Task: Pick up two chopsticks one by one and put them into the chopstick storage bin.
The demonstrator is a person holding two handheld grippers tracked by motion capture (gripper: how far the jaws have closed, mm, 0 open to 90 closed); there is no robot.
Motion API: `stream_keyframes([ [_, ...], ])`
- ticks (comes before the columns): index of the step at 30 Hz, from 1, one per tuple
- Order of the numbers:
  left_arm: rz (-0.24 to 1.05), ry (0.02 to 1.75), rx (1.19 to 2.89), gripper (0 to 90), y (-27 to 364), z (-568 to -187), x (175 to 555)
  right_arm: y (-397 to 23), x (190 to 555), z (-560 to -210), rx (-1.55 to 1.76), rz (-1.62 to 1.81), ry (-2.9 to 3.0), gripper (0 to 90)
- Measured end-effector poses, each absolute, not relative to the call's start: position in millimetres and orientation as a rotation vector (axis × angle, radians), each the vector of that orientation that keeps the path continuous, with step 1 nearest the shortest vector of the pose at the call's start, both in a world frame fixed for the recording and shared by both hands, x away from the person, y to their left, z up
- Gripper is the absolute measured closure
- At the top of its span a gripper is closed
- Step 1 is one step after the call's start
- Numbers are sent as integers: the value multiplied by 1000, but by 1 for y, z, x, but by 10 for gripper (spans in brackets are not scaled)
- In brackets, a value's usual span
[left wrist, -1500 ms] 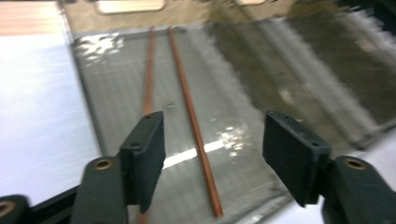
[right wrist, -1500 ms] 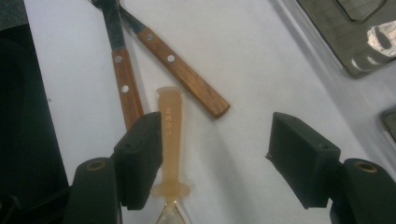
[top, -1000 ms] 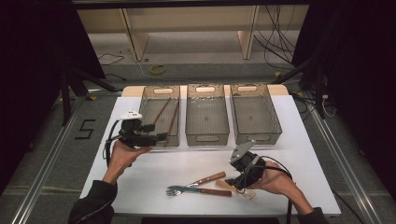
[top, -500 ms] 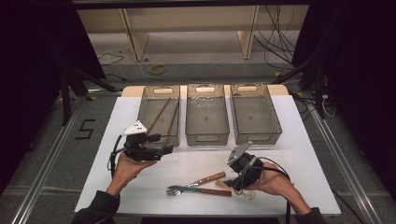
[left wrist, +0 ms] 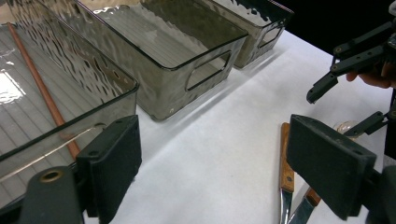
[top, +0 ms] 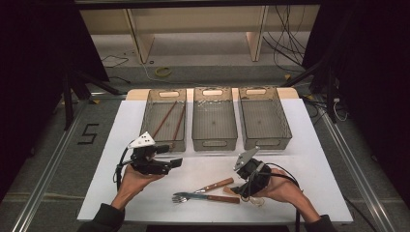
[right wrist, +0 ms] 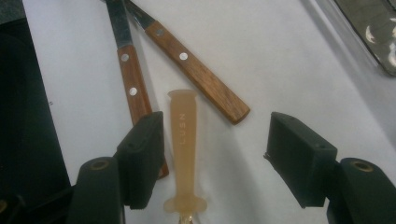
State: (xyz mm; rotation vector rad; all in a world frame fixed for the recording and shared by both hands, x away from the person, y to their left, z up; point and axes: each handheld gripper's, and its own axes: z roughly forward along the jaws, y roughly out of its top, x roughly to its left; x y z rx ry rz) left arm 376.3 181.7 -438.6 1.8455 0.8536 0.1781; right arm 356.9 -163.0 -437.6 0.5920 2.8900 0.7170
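Right gripper (right wrist: 212,154) lining up on the pale tan plastic handle (right wrist: 183,140)

Jaws wide open, empty, straddling it at lower centre; the wooden-handled knife (right wrist: 133,79) touching alongside might get pinched too. Left gripper (left wrist: 224,163) also open, empty.

Translucent amber plastic handle (right wrist: 182,149) flat on white table, beside two wooden-handled utensils (right wrist: 140,79).

Two readable marks. A black "5" (top: 88,134) sits on the grey floor (top: 48,145), left of the table (top: 309,145), mid-left of the high view. In the right gripper view, low centre of frame, a pale translucent handle (right wrist: 183,140) lying on the table carries embossed letters running along its length; they look like "LUSN", but relief is faint, so reading isn't certain. No other text legible on bins or cutlery.
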Motion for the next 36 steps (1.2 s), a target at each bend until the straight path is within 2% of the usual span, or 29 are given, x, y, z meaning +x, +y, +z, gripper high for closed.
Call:
stream_keyframes([
  [12, 167, 813, 1855, 176, 178, -443, 367, -157, 355, -443, 593, 678, 2914, 395],
  [23, 180, 783, 1876, 173, 175, -447, 361, -153, 354, -449, 593, 633, 2928, 449],
  [36, 216, 805, 1891, 170, 178, -455, 354, -147, 355, -458, 610, 588, 2950, 494],
])
